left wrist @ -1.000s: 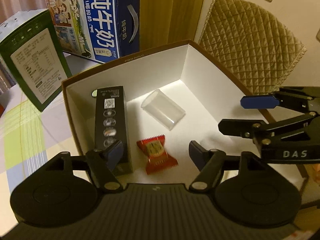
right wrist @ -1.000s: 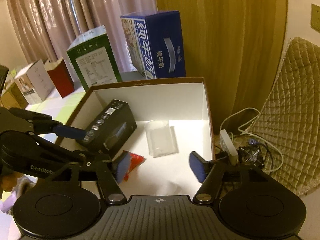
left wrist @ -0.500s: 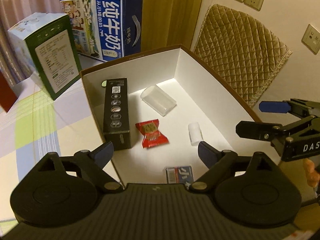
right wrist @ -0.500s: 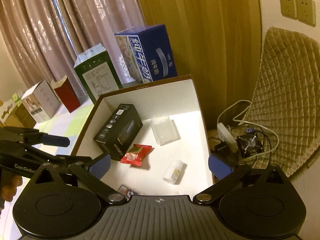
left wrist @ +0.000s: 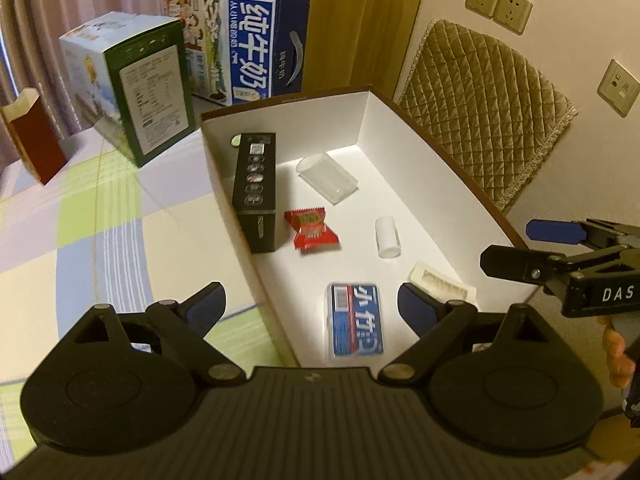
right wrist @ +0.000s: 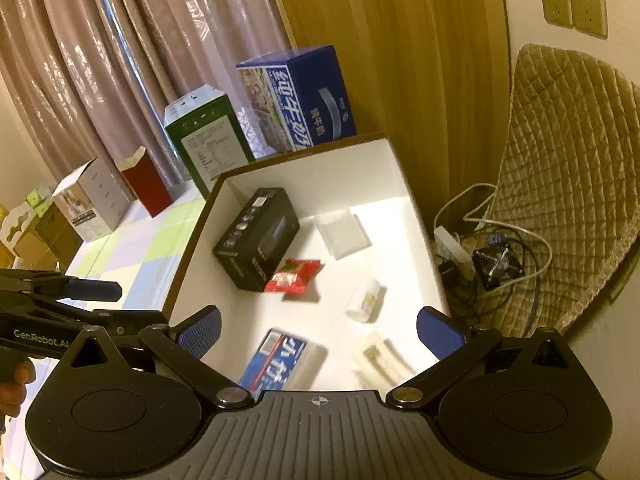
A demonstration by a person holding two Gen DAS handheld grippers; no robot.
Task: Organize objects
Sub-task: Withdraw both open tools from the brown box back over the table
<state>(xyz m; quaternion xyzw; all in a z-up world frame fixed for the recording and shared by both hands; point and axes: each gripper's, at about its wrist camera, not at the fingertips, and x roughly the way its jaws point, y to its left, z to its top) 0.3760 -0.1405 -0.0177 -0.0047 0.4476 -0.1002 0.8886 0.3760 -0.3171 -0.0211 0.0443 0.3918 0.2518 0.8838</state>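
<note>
The box [left wrist: 400, 136], white inside with a brown rim, sits at the right end of the bench [left wrist: 80, 240], and it already holds everything small that shows. Against the box's left wall lies a long black carton [left wrist: 256, 184]. Just beside that carton, toward the middle of the box floor, is a red candy [left wrist: 312, 228]. Farther toward the box's back wall lies a clear plastic cup [left wrist: 326, 178] on its side. To the right of the candy is a small white bottle [left wrist: 387, 237], also lying down. At the near end of the box are a blue packet [left wrist: 355, 318] and, by the right wall, a pale flat piece [left wrist: 442, 284] whose kind I cannot tell.

The left gripper [left wrist: 310, 306] hangs above the near end of the box with its jaws released and nothing between them. The right gripper [right wrist: 318, 330] hangs there too, jaws spread wide and empty.

Outside the box, behind its back wall, stand a blue milk case [left wrist: 240, 44] and a green carton [left wrist: 152, 92]; a red paper bag [left wrist: 34, 136] stands farther left. These look too large for the box.

By my judgement, the sorting is at or near its end: no loose small item shows on the bench, and both grippers are free.
</note>
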